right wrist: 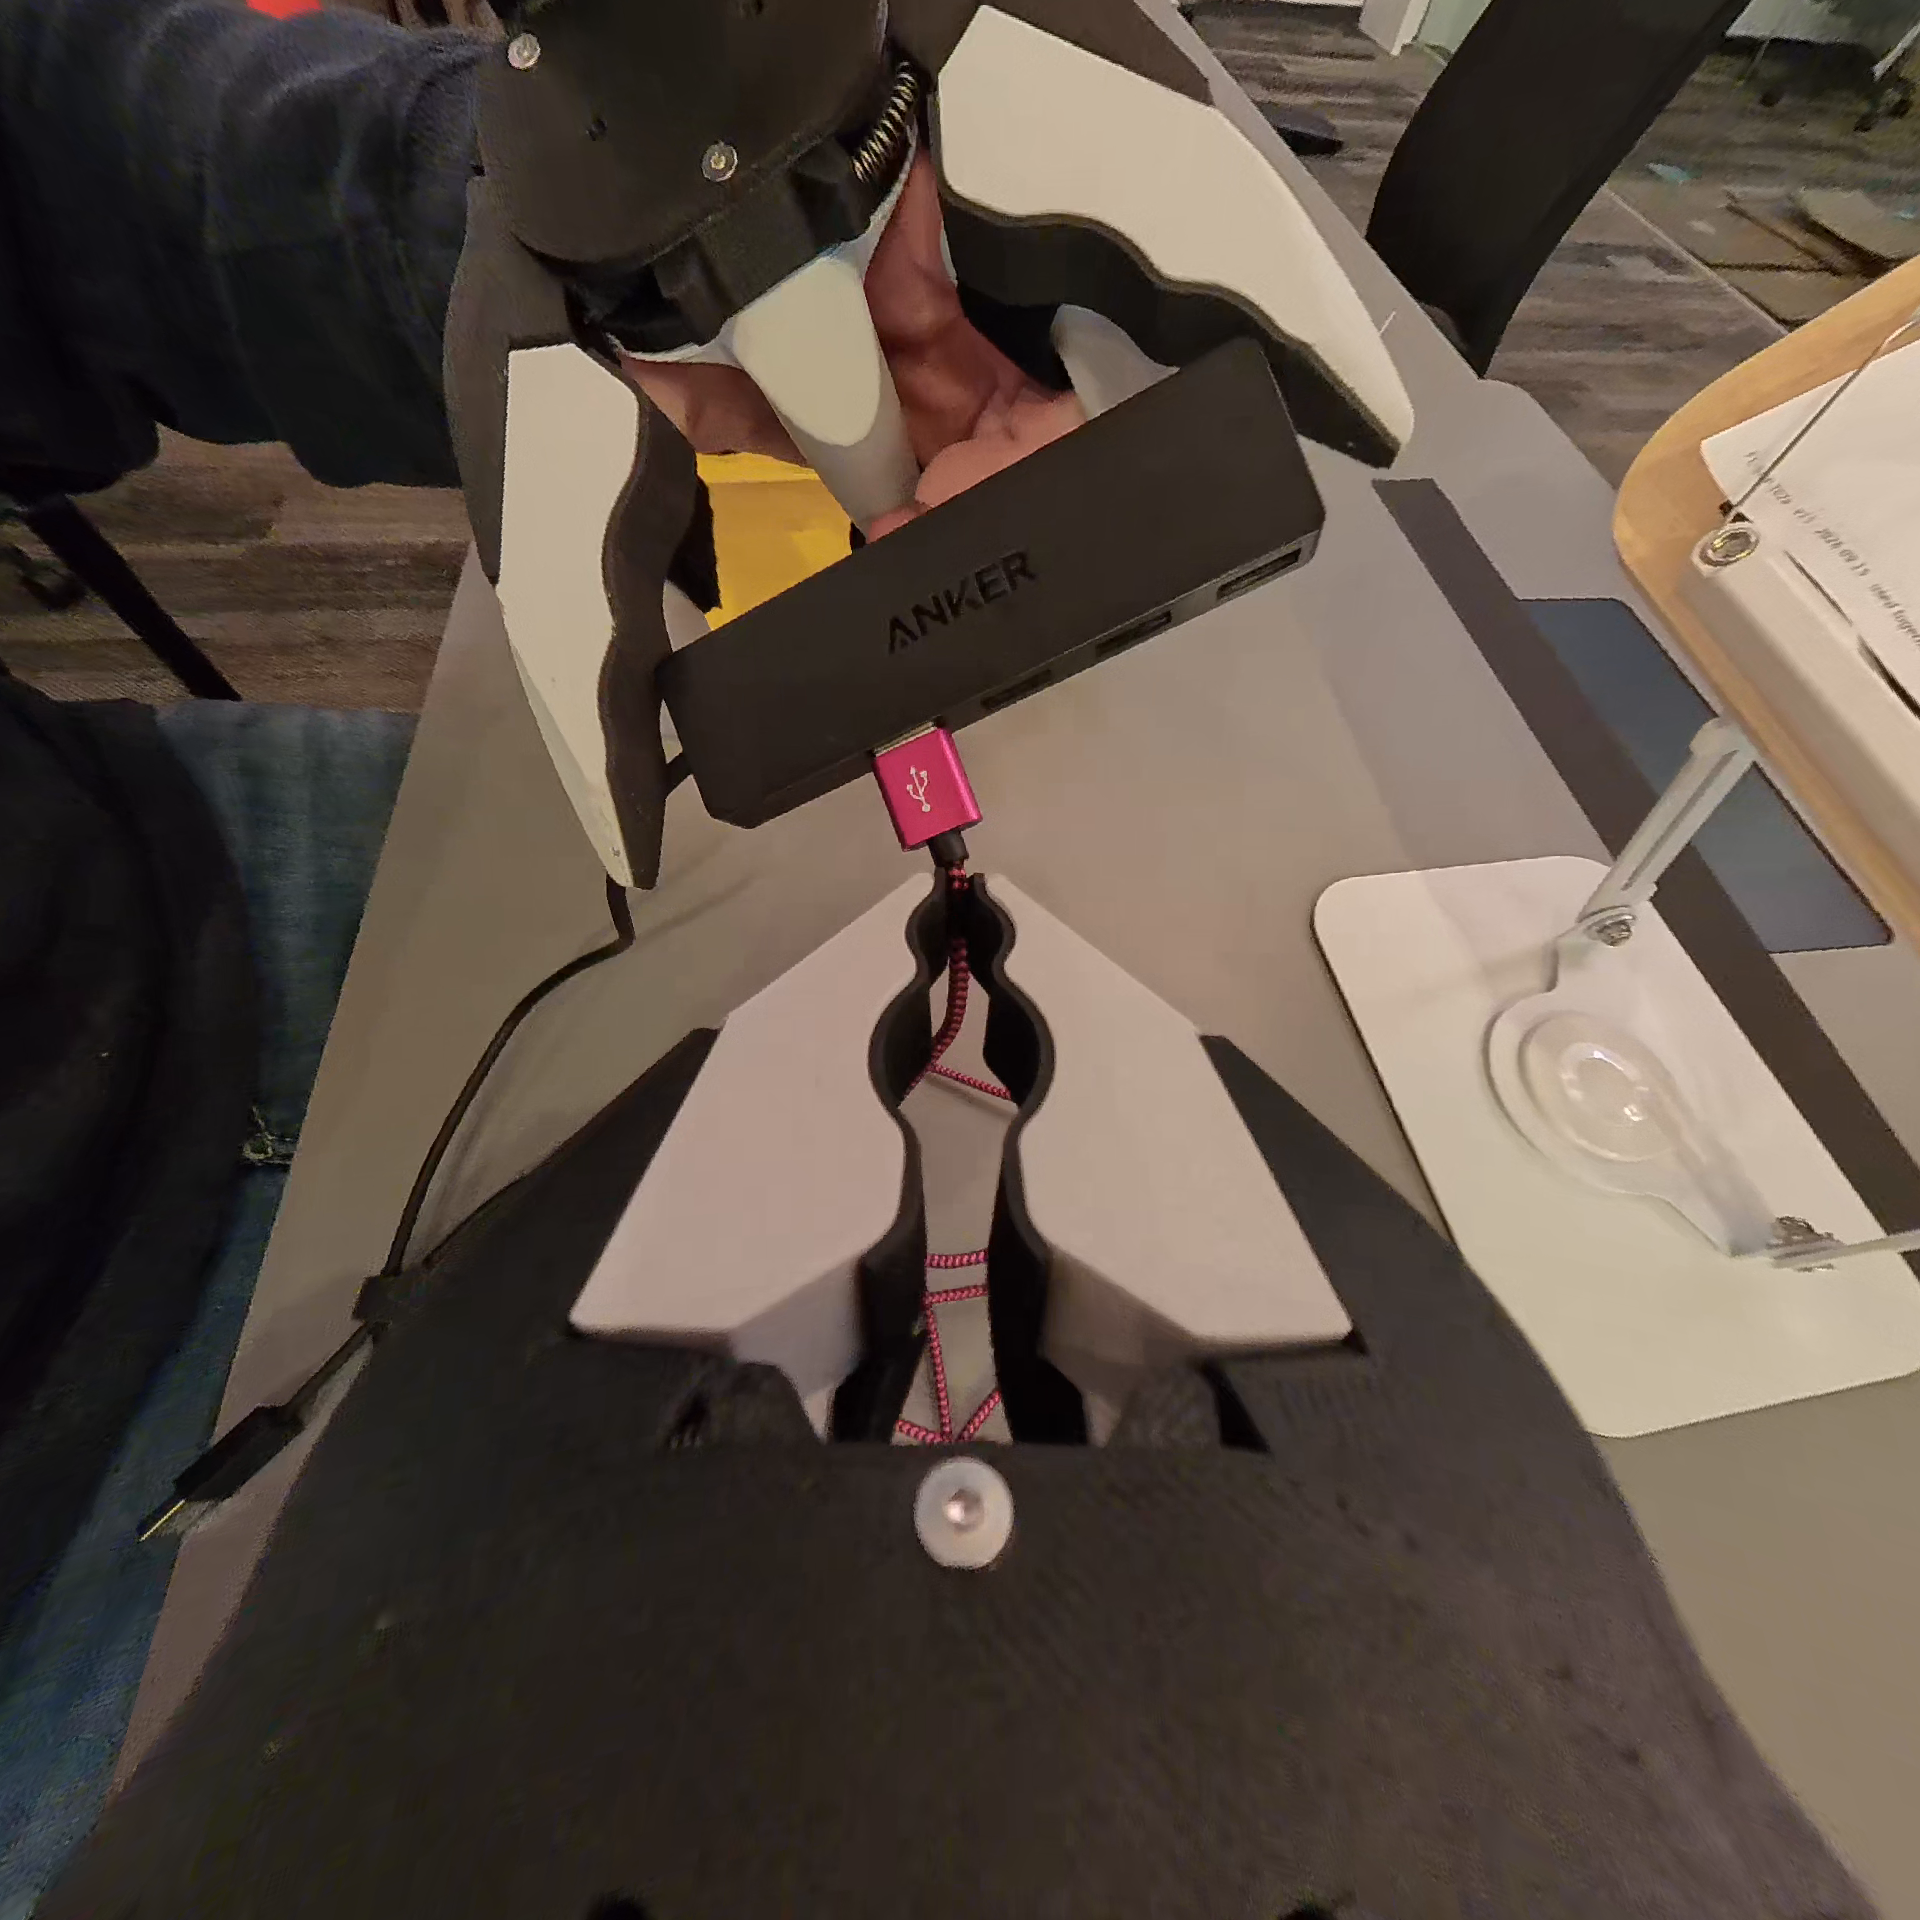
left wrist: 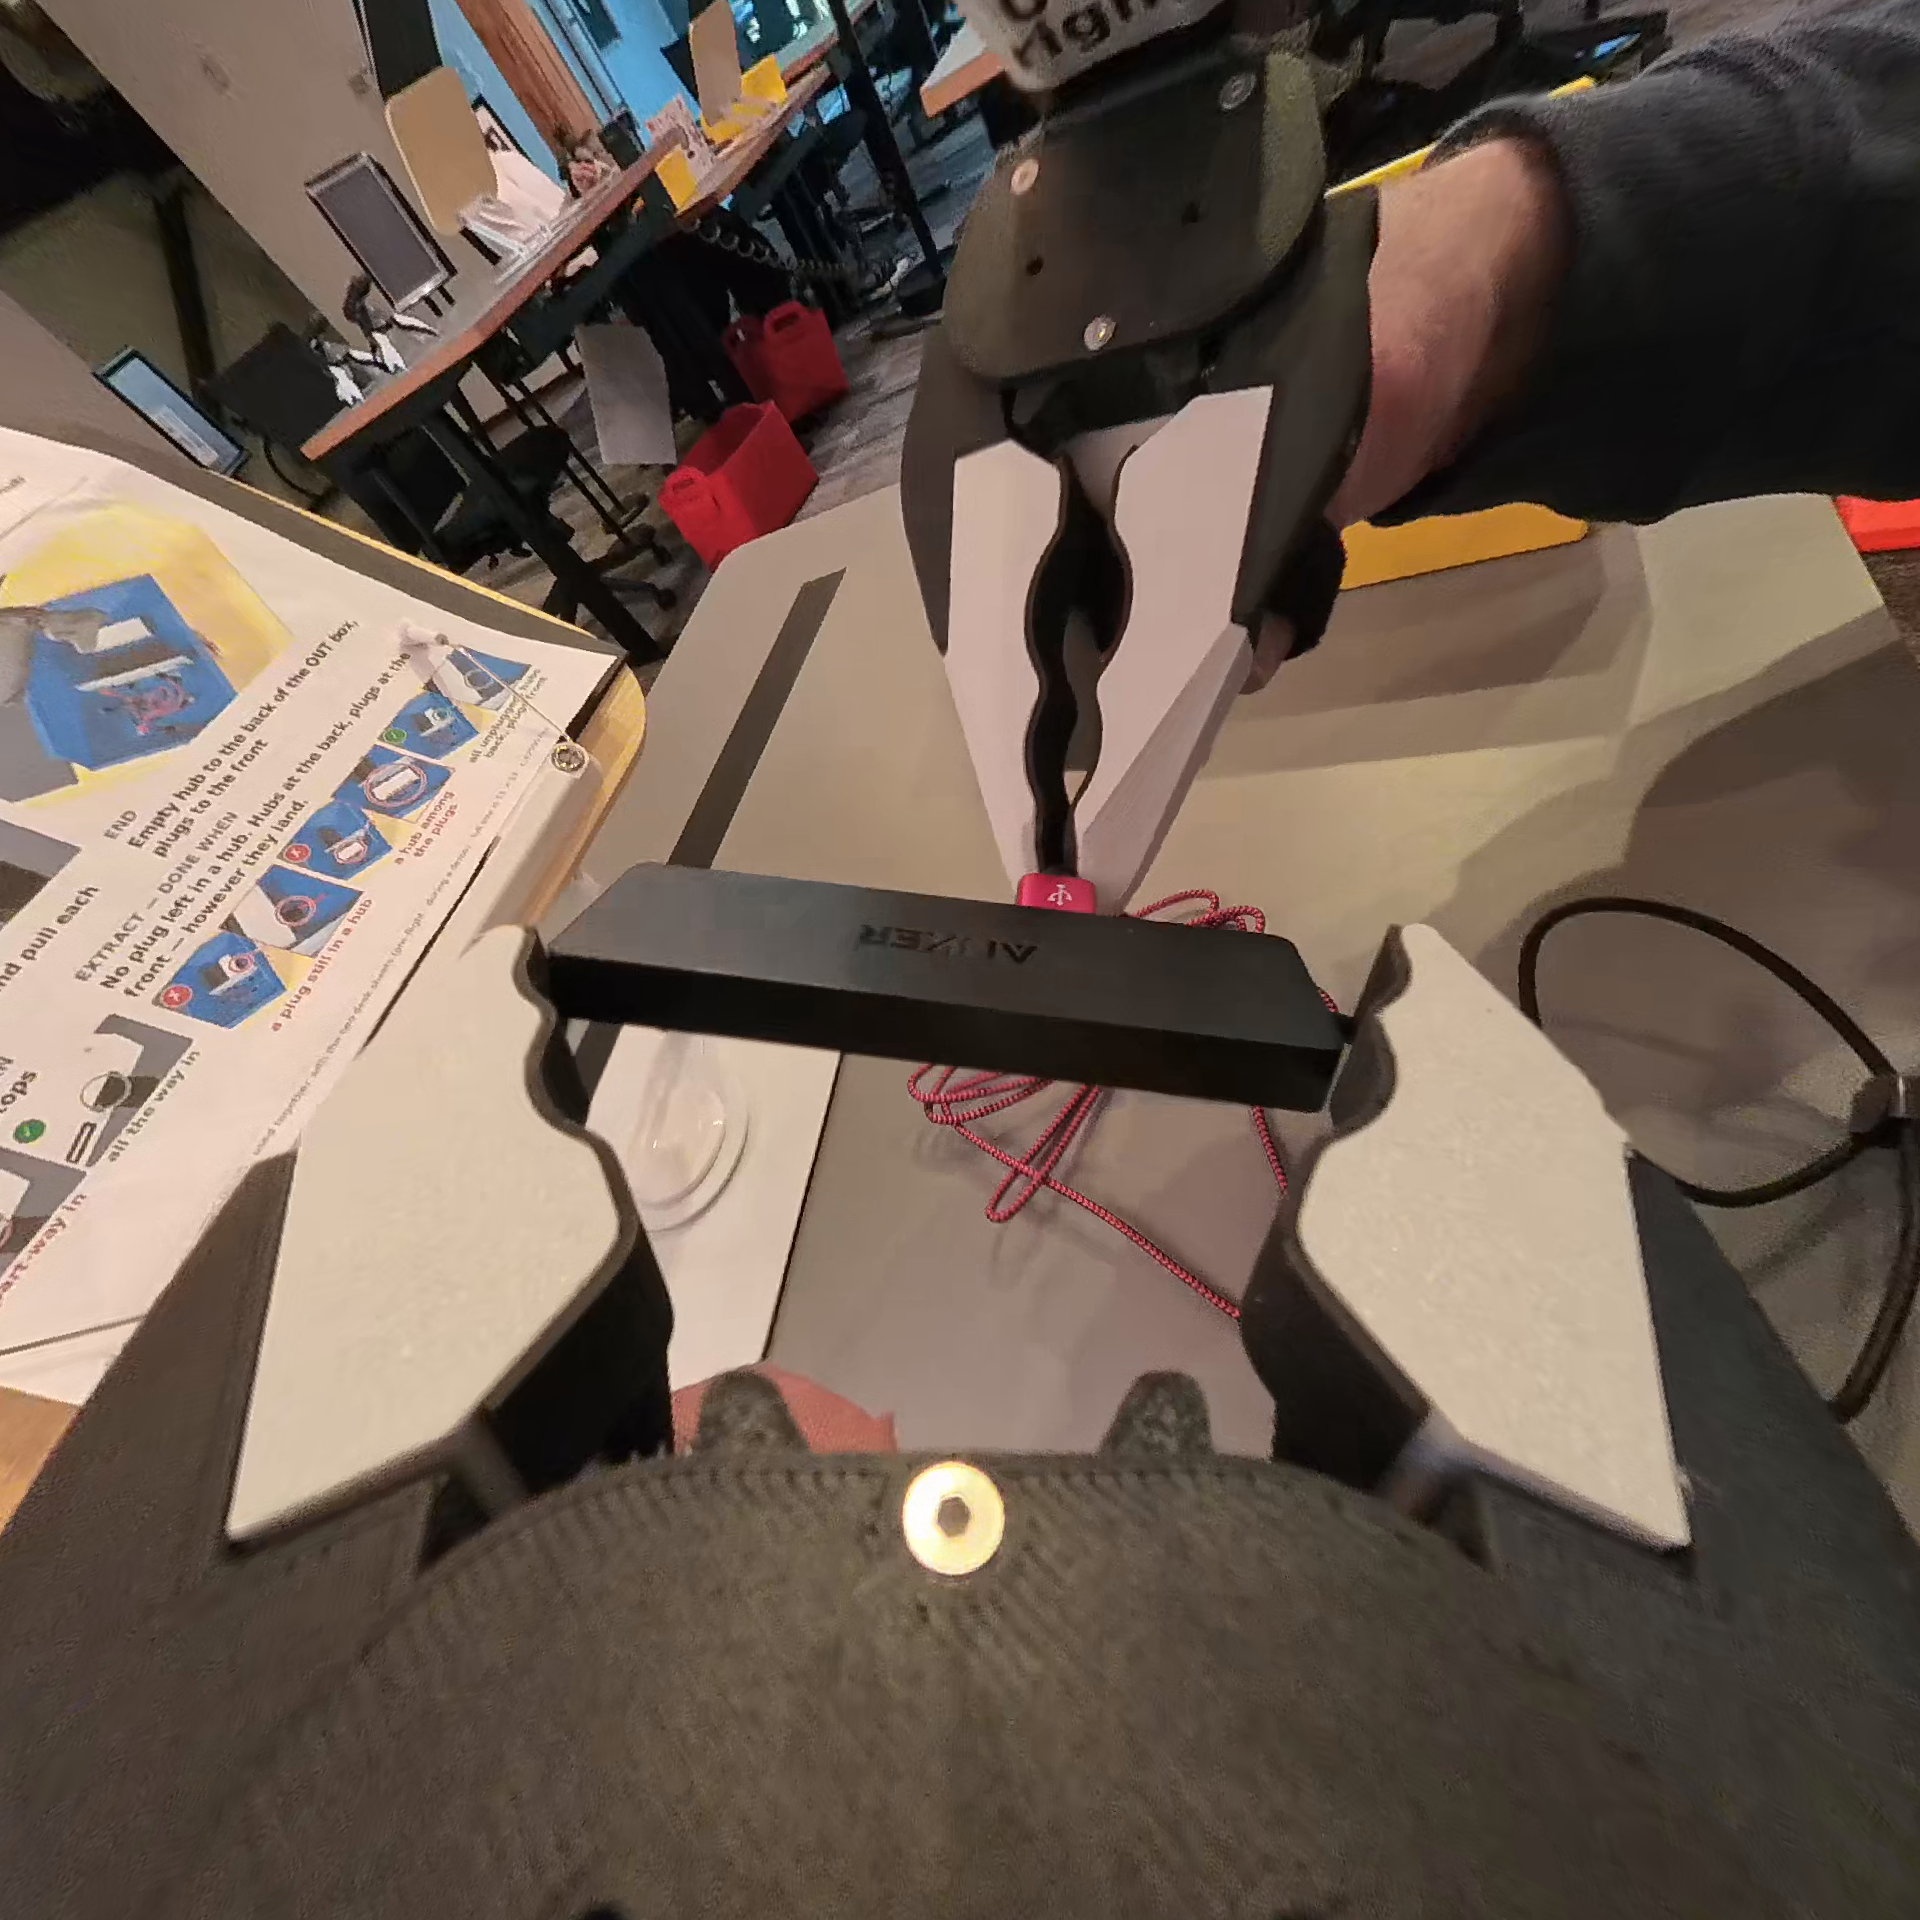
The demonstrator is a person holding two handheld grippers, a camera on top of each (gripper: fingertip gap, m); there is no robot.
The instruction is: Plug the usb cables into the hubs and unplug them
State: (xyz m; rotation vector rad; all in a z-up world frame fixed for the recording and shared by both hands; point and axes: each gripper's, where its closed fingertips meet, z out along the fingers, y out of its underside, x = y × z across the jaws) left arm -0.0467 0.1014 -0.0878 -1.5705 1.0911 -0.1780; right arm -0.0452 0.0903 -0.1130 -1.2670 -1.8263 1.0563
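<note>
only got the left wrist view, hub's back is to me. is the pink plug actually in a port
observer: Yes. The plug is in the hub, though a sliver of its bare metal shows at the port.
operator: is the right claw on the plug or the cable
observer: On the cable. The right claw is shut on it just behind the plug and does not touch the pink shell.

Black hub (right wrist: 987, 613), magenta plug (right wrist: 923, 787), magenta-and-black braided cable (left wrist: 1049, 1143), grey table (right wrist: 1195, 831), red bins (left wrist: 743, 478).
</note>
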